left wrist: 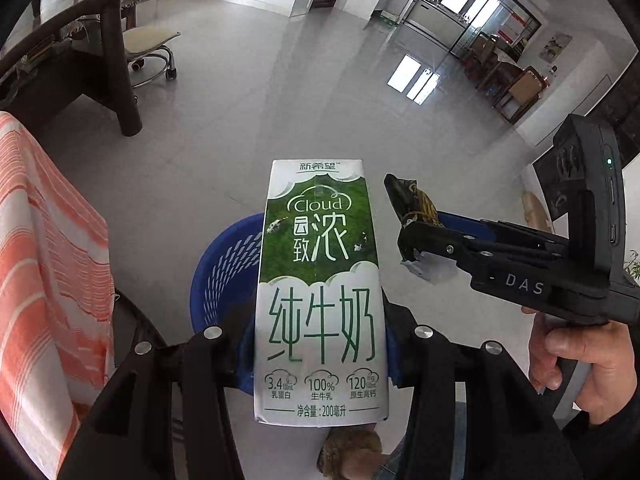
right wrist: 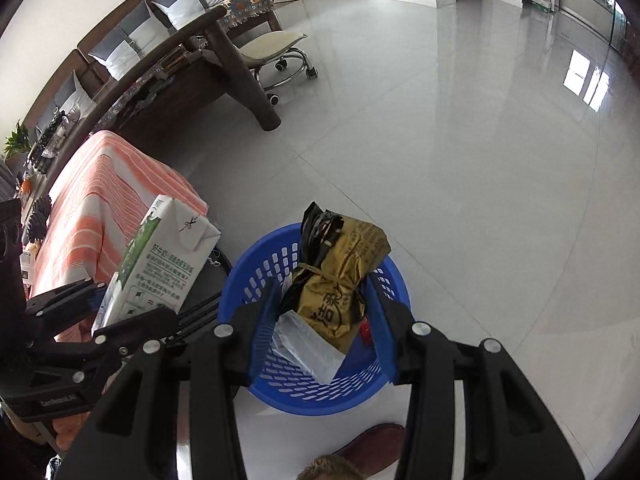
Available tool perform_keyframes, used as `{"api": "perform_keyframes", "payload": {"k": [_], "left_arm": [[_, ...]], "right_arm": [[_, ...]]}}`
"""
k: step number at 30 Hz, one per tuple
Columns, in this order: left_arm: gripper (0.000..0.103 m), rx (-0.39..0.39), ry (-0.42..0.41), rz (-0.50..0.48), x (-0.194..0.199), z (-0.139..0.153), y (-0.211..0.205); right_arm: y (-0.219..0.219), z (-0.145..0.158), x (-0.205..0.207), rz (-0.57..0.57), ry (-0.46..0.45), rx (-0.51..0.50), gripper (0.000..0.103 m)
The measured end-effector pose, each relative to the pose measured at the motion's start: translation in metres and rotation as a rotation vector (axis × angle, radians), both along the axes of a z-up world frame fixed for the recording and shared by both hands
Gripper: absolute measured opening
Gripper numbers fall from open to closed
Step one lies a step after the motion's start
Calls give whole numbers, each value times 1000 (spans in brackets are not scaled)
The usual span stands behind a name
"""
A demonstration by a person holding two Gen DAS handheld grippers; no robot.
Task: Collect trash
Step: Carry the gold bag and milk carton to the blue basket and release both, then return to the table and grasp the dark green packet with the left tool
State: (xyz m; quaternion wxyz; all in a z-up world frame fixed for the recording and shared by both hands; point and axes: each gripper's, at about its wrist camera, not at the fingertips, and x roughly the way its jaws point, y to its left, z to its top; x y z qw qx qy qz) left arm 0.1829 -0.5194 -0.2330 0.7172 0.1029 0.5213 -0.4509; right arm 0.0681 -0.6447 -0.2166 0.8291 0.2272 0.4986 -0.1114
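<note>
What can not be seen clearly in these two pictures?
- Inside of the blue basket: left wrist view, hidden by the milk carton.
- Basket floor: right wrist view, covered by the gold wrapper in the right tongs.
- Shoe: cut off by the tongs' frame.

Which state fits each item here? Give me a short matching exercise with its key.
Things:
1. milk carton
2. gold and black wrapper
3. blue basket
4. striped orange cloth

States:
A. standing on the floor below both grippers
B. draped over furniture beside the basket
C. clamped in the left gripper
D. clamped in the right gripper

Pairs: 1-C, 2-D, 3-A, 4-B
</note>
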Motion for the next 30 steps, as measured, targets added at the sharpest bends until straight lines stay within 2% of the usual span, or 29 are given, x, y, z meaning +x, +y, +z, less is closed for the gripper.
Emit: {"api": "perform_keyframes", "payload": {"k": [3,4,5,6,9,12,15,18,21,26,28,30], "left_arm": [[52,-2,-2,-10,2,-7,-1],[64,-1,-3,-9,0,-8,-1],[79,-1,-8,0,3,-9,-2],[82,-6,-16,14,6,-9,-2],[83,-22,-15,42,14,-3,3],[83,-51,-49,49,13,17,15],[88,-84,-116,51,1,48,34],[93,-116,-180,64,-15,76,68],[95,-105,-224,100,-33,89,111],[95,-22,-257,191,-54,74,201],[95,25,-262,240,-56,65,242],[95,61,-272,297,-58,60,284]], "right_arm": [[-5,-4,0,-13,-5,28,45],[-6,-5,1,-17,-8,38,48],[-7,-8,2,-19,-9,51,63],[-8,-10,1,-22,-9,56,74],[-11,-7,0,-36,-17,50,74],[-14,1,-3,-66,-51,38,76],[-11,11,-4,-83,-83,-12,86],[1,27,-3,-63,-124,-117,88],[16,43,0,-32,-155,-225,89],[65,70,4,52,-246,-364,91],[96,79,5,113,-299,-382,94],[132,84,7,185,-352,-357,96]]}}
